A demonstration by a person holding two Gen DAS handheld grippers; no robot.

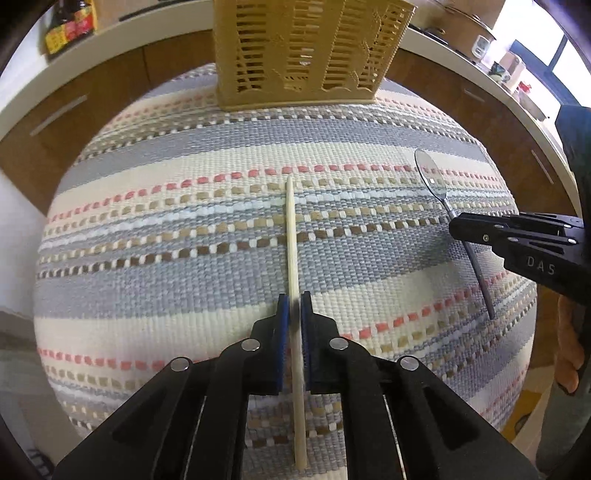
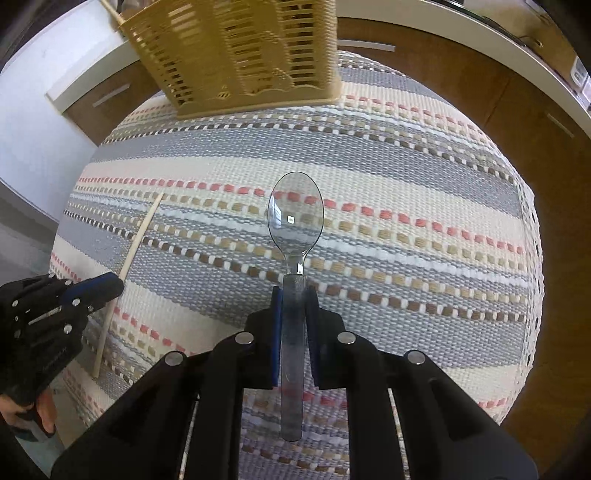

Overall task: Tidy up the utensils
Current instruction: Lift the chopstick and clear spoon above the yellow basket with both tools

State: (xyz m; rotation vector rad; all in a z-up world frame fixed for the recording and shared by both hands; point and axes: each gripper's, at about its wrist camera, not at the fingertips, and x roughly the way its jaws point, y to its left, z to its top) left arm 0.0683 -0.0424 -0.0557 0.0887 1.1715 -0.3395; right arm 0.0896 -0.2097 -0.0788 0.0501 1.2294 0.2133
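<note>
Left gripper (image 1: 294, 306): blue pads pressed in on a pale chopstick (image 1: 291, 236), pinched roughly two-thirds back from its far tip. Long axis runs straight ahead, toward the basket; rear end projects back between the fingers.

Right gripper (image 2: 294, 299): jaws pinching the handle of a clear plastic spoon (image 2: 295, 214), just behind the neck. Bowl leads, pointing toward the basket; handle end trails back under the fingers.

Basket (image 1: 310, 55): tan slatted utensil holder, upright at the far edge of the mat, ahead of both tools. From the left wrist view it stands dead ahead; from the right wrist view, ahead and slightly left. Neither arm looks clearly nearer. Rim is cut off in both views, so compartments cannot be told.

Woven mat (image 1: 166, 258): striped grey, cream and pink; whether either utensil touches it cannot be told.

Obstructions: none between either utensil and the basket. Grippers are well apart, side by side. Likely need: tip each utensil upright above the basket's rim.

Surroundings: wooden cabinets (image 1: 110, 85) and a white counter beyond the basket; bottles (image 1: 70, 26) at far left.
</note>
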